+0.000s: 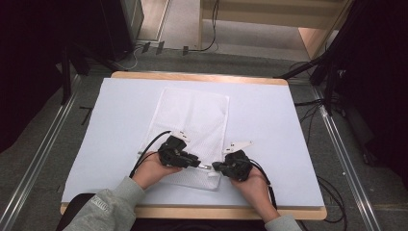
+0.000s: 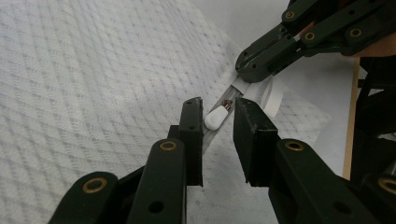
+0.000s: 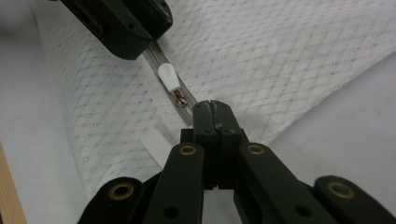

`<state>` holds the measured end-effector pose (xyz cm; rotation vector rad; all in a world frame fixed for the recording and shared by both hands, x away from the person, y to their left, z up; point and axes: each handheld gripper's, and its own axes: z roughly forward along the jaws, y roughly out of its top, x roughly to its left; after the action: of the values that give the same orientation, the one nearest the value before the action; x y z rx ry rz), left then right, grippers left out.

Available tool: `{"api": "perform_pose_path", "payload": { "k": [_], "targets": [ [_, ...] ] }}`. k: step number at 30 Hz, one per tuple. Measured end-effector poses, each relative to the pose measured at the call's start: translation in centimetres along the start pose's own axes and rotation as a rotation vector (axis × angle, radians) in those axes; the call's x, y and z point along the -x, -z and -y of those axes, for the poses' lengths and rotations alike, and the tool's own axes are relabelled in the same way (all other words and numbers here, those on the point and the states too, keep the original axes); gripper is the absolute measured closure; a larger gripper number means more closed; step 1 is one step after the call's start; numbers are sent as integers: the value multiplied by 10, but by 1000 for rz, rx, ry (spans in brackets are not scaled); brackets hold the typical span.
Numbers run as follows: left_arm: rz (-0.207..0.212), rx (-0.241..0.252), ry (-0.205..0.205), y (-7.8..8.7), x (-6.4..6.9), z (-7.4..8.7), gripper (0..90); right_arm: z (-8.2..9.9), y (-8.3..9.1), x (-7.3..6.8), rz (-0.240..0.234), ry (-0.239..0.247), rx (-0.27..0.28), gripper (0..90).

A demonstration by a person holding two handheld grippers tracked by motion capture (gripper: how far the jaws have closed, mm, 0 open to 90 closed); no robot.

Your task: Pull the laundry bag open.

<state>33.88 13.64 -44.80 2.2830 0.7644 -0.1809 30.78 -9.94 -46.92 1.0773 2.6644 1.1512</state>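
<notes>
The mesh bag (image 1: 192, 130) lies flat on the bench (image 1: 269, 120). The right tool (image 3: 215, 105) is clamped on its zipper strip (image 3: 156, 58). The left tool (image 2: 218, 116) is apart around the white zipper pull (image 2: 215, 118). It could slip off the small pull.

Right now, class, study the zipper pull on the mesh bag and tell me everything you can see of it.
The zipper pull is a small white teardrop tab, smooth like plastic, hung from a little dark metal slider on a pale grey zipper tape. It lies flat on the white mesh bag, near the bag's edge closest to the person. It sits between the jaws of the left gripper, whose pads do not yet press it. The right gripper is shut on the zipper tape just beyond the slider.
</notes>
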Motion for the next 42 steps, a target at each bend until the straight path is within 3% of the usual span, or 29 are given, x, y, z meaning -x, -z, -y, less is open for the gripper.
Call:
{"api": "perform_pose_path", "payload": {
  "k": [6, 15, 27, 37, 42],
  "targets": [
    [5, -6, 0, -6, 0, -1, 756, -1, -2, -7, 36, 66, 0, 900],
    [-4, -30, -13, -17, 0, -1, 793, -1, -2, -5, 29, 55, 0, 900],
    [25, -43, -33, -21, 6, -1, 821, -1, -2, -4, 22, 54, 1, 900],
    [17, -22, -42, -27, 10, -1, 818, -1, -2, -5, 22, 52, 1, 900],
    [25, -23, -12, -28, 7, -1, 863, -1, -2, -5, 22, 51, 1, 900]
  ]
}}
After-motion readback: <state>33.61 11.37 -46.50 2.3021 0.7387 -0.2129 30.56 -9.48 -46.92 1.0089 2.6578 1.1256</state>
